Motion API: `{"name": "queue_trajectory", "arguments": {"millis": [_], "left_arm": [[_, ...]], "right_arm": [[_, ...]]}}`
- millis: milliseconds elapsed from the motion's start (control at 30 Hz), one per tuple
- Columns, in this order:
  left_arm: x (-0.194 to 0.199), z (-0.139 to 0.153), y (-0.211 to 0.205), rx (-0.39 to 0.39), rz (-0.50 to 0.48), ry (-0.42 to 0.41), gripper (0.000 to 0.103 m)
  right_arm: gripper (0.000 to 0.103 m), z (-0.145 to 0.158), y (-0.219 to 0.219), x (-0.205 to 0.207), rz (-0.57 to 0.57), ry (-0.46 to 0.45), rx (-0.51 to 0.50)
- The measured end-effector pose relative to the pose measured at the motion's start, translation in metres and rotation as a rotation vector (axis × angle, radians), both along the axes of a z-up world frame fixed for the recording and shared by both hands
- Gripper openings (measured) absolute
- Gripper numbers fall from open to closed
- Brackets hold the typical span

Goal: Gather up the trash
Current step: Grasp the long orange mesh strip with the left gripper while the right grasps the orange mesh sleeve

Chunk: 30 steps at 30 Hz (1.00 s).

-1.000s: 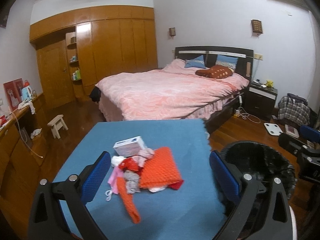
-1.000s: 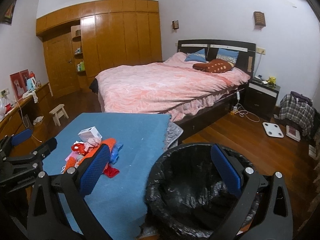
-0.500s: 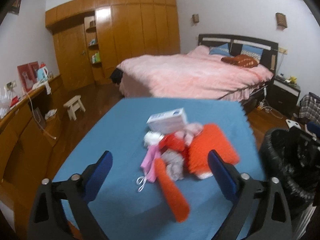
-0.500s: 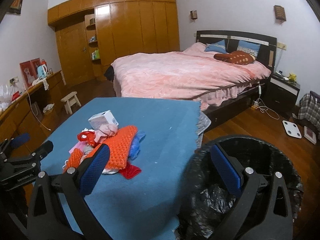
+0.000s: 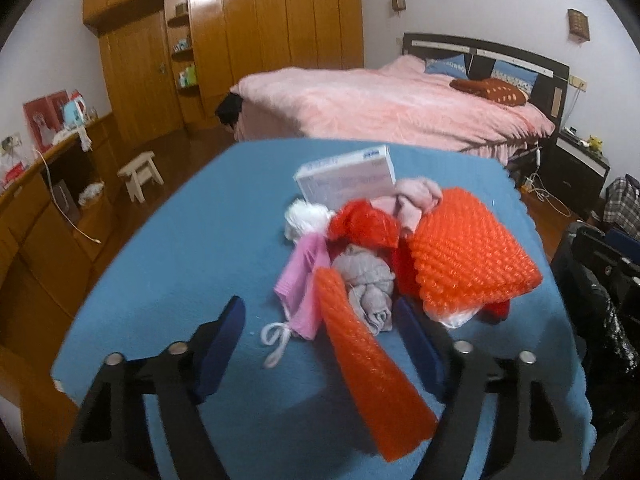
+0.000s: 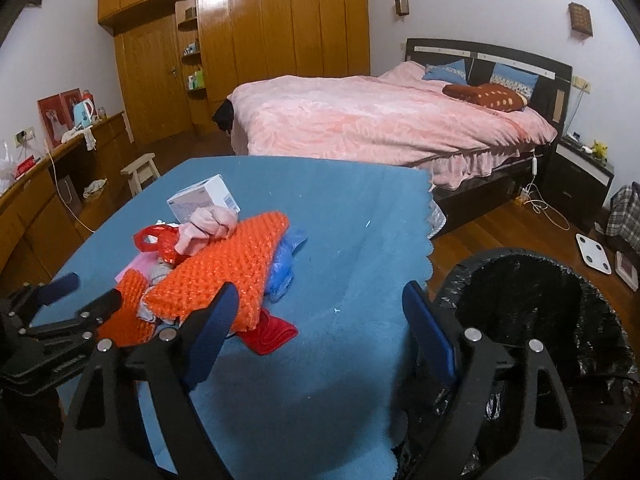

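Two hand-held grippers work over a table [image 5: 168,248] covered in blue cloth, with a heap of trash as the landmark near the table's middle. The heap comprises a white carton [image 5: 346,178] at its far edge, a large orange bubble-wrap sheet [image 5: 468,248] on its right, a long orange bubble-wrap strip [image 5: 368,364] reaching from its near side toward the camera, a red plastic bag [image 5: 364,226], a pink cloth [image 5: 304,284] with a white cord, a grey wad [image 5: 366,280], a white ball of tissue [image 5: 304,216] and a pale pink bundle [image 5: 416,198].

Left gripper [image 5: 320,344]: its jaws are spread and closing; the orange strip and the pink cloth's cord lie between them, and the blue pads do not press on either.

Right gripper [image 6: 320,328]: to the right of the heap, jaws spread and closing over bare blue cloth, with nothing between them. Its left finger stands just beside the near corner of the large orange sheet, by a red scrap [image 6: 268,334] and a blue plastic bag [image 6: 286,264].

A bin lined with a black bag [image 6: 532,304] stands on the wooden floor to the right of the heap, past the table's edge. A bed [image 6: 372,120] with a pink cover lies beyond the heap, before a wooden wardrobe [image 6: 256,40].
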<state>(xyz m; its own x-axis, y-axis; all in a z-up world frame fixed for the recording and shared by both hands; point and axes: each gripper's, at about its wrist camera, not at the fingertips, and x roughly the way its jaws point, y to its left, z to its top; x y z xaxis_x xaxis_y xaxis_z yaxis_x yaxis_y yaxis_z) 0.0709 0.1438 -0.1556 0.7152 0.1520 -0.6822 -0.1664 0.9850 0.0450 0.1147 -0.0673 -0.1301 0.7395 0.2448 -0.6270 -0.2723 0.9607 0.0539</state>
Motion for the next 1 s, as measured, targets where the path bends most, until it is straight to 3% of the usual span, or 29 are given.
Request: {"name": "queue_trajectory", "arguments": {"millis": [100, 167, 333, 633, 900, 1000], "left_arm": [[0.007, -0.013, -0.001, -0.009, -0.016, 0.048, 0.053], [0.007, -0.021, 0.001, -0.044, -0.035, 0.071, 0.031], [0.0, -0.02, 0.004, -0.066, -0.04, 0.065, 0.013], [-0.006, 0.022, 0.013, -0.054, -0.02, -0.051, 0.012], [0.001, 0.029, 0.013, -0.044, -0.032, -0.071, 0.012], [0.0, 0.027, 0.012, -0.042, -0.032, -0.07, 0.012]], "right_arm": [[0.081, -0.002, 0.003, 0.003, 0.006, 0.007, -0.005], [0.081, -0.002, 0.005, 0.006, 0.014, 0.009, -0.009], [0.081, -0.003, 0.014, 0.007, 0.041, 0.016, -0.008], [0.08, -0.009, 0.034, 0.012, 0.082, 0.04, -0.017], [0.065, -0.028, 0.05, 0.022, 0.117, 0.102, -0.028], [0.051, -0.036, 0.053, 0.026, 0.144, 0.155, -0.012]]}}
